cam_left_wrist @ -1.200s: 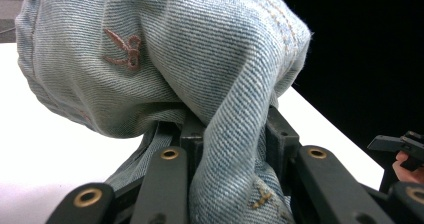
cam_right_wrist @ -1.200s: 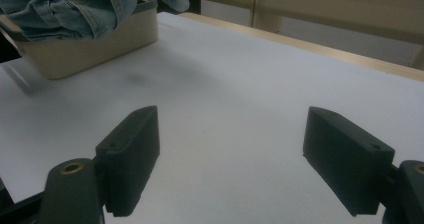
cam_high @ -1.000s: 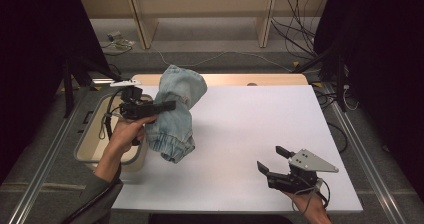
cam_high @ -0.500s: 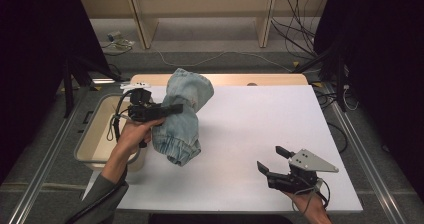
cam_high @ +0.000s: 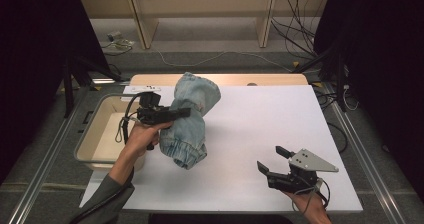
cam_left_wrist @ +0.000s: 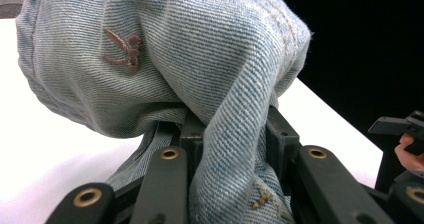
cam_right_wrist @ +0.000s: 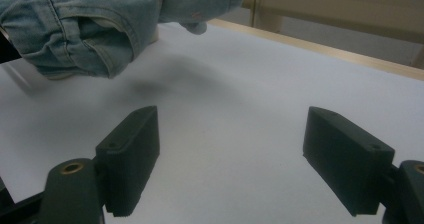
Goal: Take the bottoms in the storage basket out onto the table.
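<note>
A pale blue denim garment [cam_high: 191,115] hangs bunched in the air over the left part of the white table [cam_high: 260,129]. My left gripper [cam_high: 184,112] is shut on a fold of it. In the left gripper view the denim garment [cam_left_wrist: 165,59] drapes over and between the black jaws, with rust-coloured stitching showing. My right gripper [cam_high: 272,160] rests low near the table's front right, jaws wide open with nothing between them. In the right gripper view the denim garment [cam_right_wrist: 95,19] hangs at the upper left, well beyond my right gripper [cam_right_wrist: 230,149].
A beige plastic tub [cam_high: 107,134] stands at the table's left edge, beside the holding hand. A wooden strip [cam_high: 220,79] runs along the table's far edge. Cables [cam_high: 300,39] and wooden shelf legs stand on the floor beyond.
The left hand has carried the garment a little to the right and downward over the table. The right gripper has stayed where it was.
</note>
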A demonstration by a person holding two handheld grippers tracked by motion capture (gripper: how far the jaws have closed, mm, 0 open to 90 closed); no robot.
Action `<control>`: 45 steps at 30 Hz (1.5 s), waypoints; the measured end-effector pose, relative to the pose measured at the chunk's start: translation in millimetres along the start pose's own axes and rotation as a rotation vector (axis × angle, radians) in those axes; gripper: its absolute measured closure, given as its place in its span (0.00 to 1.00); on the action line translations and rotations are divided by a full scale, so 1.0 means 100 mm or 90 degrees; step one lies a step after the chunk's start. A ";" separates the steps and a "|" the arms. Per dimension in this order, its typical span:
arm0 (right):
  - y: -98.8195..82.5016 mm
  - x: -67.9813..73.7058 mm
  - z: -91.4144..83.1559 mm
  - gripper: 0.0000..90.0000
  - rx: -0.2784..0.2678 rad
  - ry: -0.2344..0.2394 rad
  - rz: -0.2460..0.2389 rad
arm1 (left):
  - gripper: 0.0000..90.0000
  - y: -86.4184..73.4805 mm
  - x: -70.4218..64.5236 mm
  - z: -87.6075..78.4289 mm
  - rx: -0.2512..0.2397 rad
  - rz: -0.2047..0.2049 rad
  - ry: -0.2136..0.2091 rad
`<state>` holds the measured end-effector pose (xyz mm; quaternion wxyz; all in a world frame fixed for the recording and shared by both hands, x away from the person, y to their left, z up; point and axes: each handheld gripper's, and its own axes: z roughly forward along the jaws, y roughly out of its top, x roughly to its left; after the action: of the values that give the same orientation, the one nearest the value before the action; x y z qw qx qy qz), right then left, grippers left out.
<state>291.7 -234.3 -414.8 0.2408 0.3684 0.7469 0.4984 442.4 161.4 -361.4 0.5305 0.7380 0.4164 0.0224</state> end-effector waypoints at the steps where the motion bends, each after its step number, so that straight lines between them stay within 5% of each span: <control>1: 0.00 0.00 0.00 0.26 0.000 0.000 -0.001 | 0.76 -0.01 0.00 0.02 0.001 0.000 0.001; 20: 0.00 0.00 0.01 0.26 0.002 0.000 0.001 | 0.76 -0.04 -0.04 0.20 0.002 -0.007 0.006; 45: 0.00 -0.01 0.00 0.26 -0.002 -0.003 0.004 | 0.76 -0.05 -0.08 0.64 0.051 0.012 0.025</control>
<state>292.5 -235.2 -415.4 0.2418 0.3715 0.7442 0.4997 464.6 108.1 -389.8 0.4920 0.7618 0.4207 0.0250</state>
